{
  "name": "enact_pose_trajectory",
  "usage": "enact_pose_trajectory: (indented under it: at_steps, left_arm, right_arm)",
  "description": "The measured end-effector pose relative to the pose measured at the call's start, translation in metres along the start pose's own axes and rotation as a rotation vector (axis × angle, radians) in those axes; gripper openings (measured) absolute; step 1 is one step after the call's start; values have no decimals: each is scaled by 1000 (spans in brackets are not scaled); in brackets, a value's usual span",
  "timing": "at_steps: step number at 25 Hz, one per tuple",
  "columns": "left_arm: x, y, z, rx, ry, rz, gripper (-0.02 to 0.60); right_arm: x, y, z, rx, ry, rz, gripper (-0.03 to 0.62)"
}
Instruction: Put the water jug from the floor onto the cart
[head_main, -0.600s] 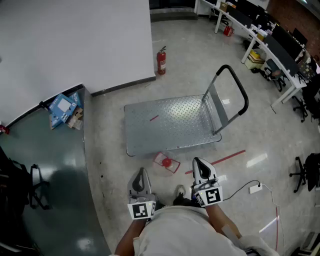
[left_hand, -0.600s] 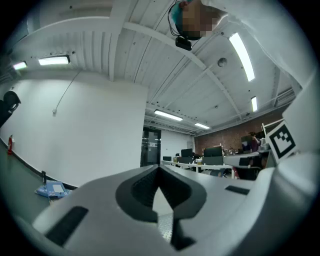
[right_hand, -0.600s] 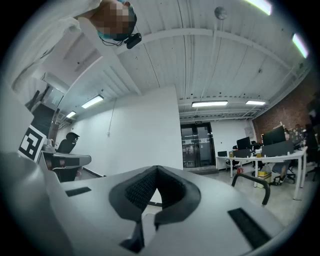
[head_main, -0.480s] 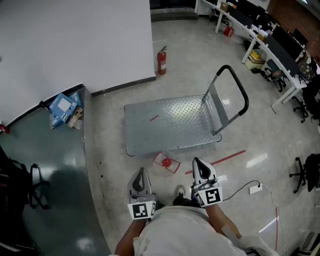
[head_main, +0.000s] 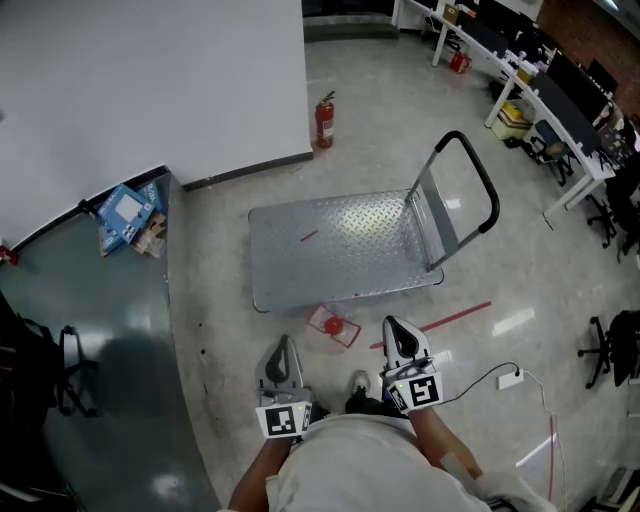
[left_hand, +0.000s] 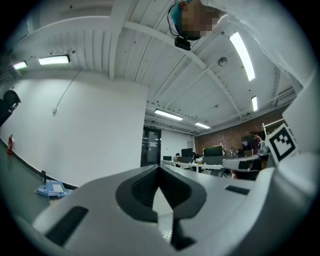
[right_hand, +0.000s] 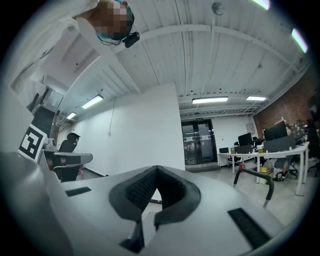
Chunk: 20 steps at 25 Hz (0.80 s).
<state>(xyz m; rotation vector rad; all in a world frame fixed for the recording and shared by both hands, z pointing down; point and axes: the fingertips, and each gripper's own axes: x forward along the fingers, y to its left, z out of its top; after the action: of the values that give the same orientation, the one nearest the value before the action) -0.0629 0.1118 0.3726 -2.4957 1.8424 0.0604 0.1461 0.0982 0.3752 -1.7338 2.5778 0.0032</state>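
The water jug (head_main: 333, 325) sits on the floor, a clear thing with a red cap, just beside the near edge of the cart (head_main: 350, 250) and not on it; whether there is water in it I cannot tell from above. There is one jug and one cart, a flat metal deck with a single black handle (head_main: 475, 175) rising at its right end and one short red mark on the plate. I hold two grippers low in front of me, each with one marker cube on its back. My left gripper (head_main: 283, 348) has its jaws pressed together at the tips with nothing between them, and my right gripper (head_main: 395, 328) is closed the same way, tips meeting on nothing. Both point level toward the cart, with the jug on the floor between them and a little ahead (neither one touches it). One red fire extinguisher (head_main: 323, 120) stands against the white wall (head_main: 150, 80) beyond the cart. A blue box (head_main: 125, 213) lies with some papers by the wall at the left, and one strip of red tape (head_main: 440, 320) runs across the floor to the right of the jug
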Motion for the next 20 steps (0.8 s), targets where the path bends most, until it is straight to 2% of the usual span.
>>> enact_pose_trajectory:
  at_steps: [4,9,14,16,20]
  left_arm:
    - [5,1,-6,5,4,-11,3]
    - [16,1,-23,4,22,-24,3]
    - [35,-5,-55,-15,80,-47,3]
    - [44,-6,-64,-3,77,-51,3]
    - [57,-10,-79,-32,115,-60,3]
  right_arm:
    - [10,3,-13,7,13,11,11]
    - [33,0,-58,6,137,12,12]
    - [65,-8,-124,0,296,41,14]
    - [78,-11,-154,-6,369,57,14]
    - [97,-11,-228,3,561,106,17]
